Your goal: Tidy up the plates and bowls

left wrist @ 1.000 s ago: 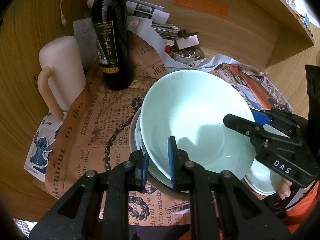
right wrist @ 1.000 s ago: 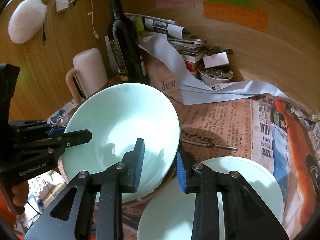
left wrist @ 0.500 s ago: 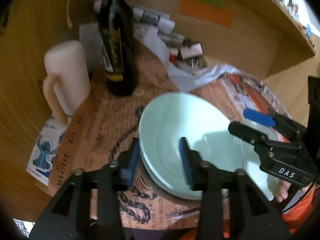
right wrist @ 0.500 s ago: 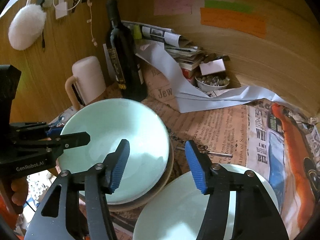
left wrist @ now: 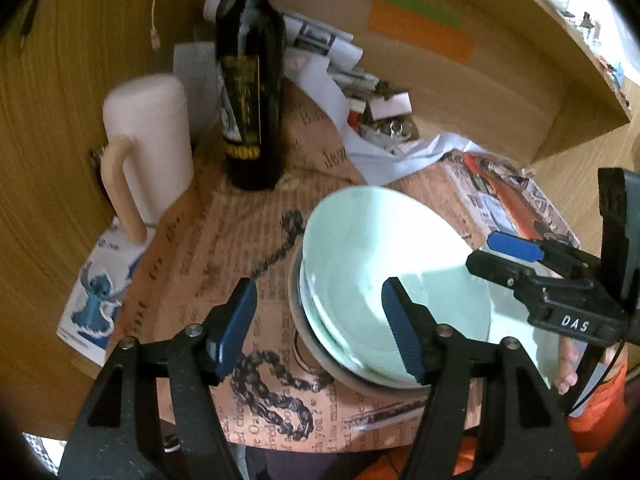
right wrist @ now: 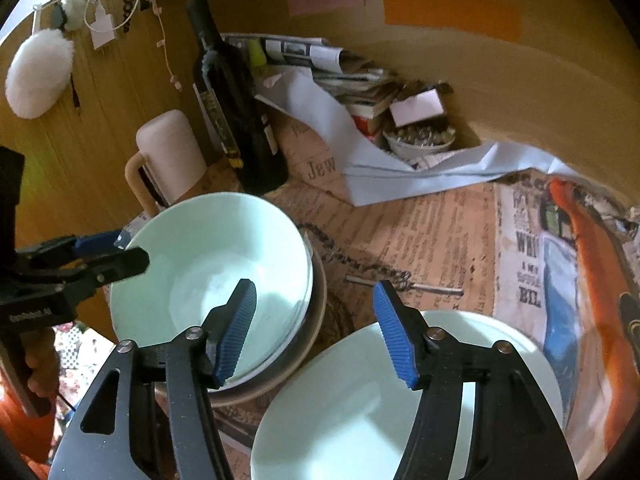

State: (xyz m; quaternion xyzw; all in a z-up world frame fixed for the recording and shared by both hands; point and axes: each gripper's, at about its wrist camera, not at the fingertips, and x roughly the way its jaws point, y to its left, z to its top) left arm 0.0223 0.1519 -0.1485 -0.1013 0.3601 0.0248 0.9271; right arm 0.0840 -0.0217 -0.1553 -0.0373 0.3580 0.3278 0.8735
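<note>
A pale green bowl (left wrist: 392, 260) rests nested on top of a stack of bowls, the lowest one greyish brown (left wrist: 320, 352). It also shows in the right wrist view (right wrist: 216, 268). My left gripper (left wrist: 320, 328) is open, its jaws on either side of the stack's near rim, holding nothing. My right gripper (right wrist: 316, 332) is open and empty, above the gap between the stack and a pale green plate (right wrist: 360, 412). The right gripper also shows in the left wrist view (left wrist: 508, 252), at the bowl's right side.
A dark wine bottle (left wrist: 250, 92) and a pink mug (left wrist: 148, 136) stand behind the stack on the left. Piled papers and a small bowl of bits (right wrist: 420, 142) lie by the back wall. A metal nail (right wrist: 404, 286) lies on the newspaper-print cover.
Both grippers have let go of the pale green bowl and opened wide. The bowl went from tilted in their grip to lying flat on the stack. Both grippers have drawn back.
</note>
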